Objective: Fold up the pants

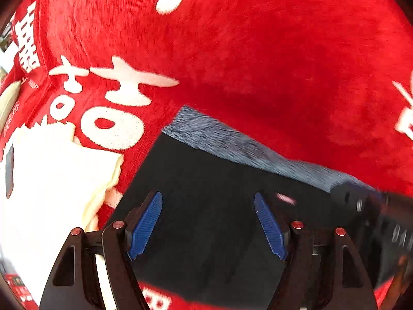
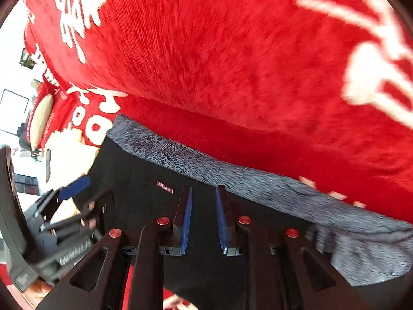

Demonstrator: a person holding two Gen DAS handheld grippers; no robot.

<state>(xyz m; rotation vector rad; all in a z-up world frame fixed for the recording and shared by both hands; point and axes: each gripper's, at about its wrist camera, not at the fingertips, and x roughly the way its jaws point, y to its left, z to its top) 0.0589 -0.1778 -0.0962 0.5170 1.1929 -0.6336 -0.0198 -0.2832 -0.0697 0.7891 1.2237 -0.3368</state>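
The black pants [image 1: 206, 193] lie on a red plush blanket [image 1: 232, 51], with their grey fleece lining [image 1: 245, 147] showing along the far edge. My left gripper [image 1: 208, 199] hovers over the black fabric, jaws wide apart and empty. In the right wrist view the pants [image 2: 144, 180] carry a small red label [image 2: 164, 187], and the grey lining [image 2: 258, 180] runs to the right. My right gripper [image 2: 204, 193] is over the pants with a narrow gap between its blue pads [image 2: 186, 219]; nothing shows between them. The left gripper [image 2: 74, 183] appears at the left.
A white cloth [image 1: 51, 168] lies on the blanket left of the pants, with a dark phone-like object [image 1: 9, 170] on it. The red blanket [image 2: 232, 64] with white characters spreads across the far side. A cream pillow [image 2: 41, 118] lies far left.
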